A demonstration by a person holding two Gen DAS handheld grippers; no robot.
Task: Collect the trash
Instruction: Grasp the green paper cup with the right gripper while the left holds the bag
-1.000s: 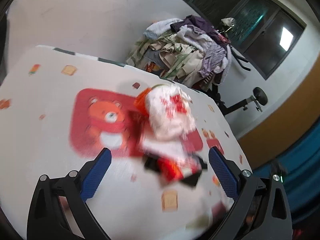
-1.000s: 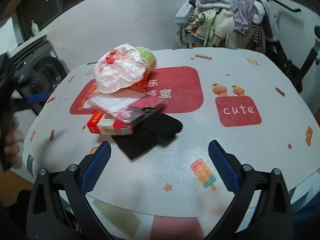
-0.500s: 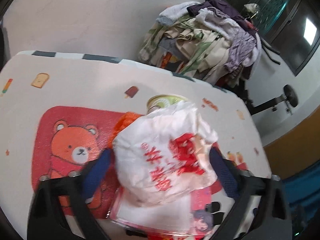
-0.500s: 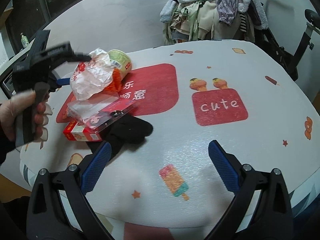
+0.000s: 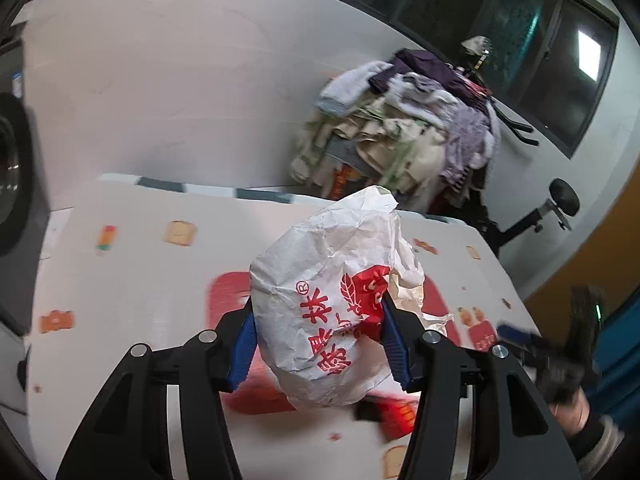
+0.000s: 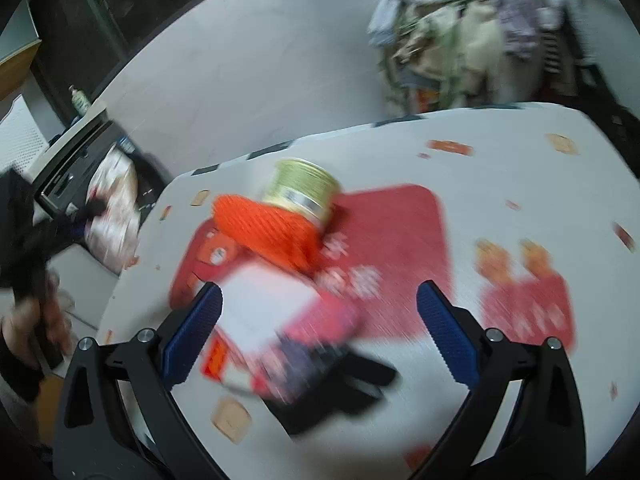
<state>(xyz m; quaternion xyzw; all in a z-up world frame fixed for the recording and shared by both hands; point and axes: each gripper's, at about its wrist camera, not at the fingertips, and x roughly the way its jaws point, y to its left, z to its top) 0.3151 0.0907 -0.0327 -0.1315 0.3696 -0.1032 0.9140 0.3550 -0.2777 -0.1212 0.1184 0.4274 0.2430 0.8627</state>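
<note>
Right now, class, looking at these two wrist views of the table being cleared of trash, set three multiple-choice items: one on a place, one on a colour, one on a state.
1. Where is the crumpled white paper bag with red print?
A. Between the left gripper's blue pads
B. Flat on the table
C. On the heap of clothes

2. What colour is the mesh net lying against the pale green cup?
A. Blue
B. Orange
C. Black

3. How does the right gripper stand?
A. Shut on the cup
B. Shut on a black item
C. Open, holding nothing

Answers:
1 A: the left gripper has just been closing and its pads press both sides of the bag, lifted off the patterned tablecloth.
2 B: the net is bright orange.
3 C: its blue pads stand wide apart above the blurred red and white packet.
</note>
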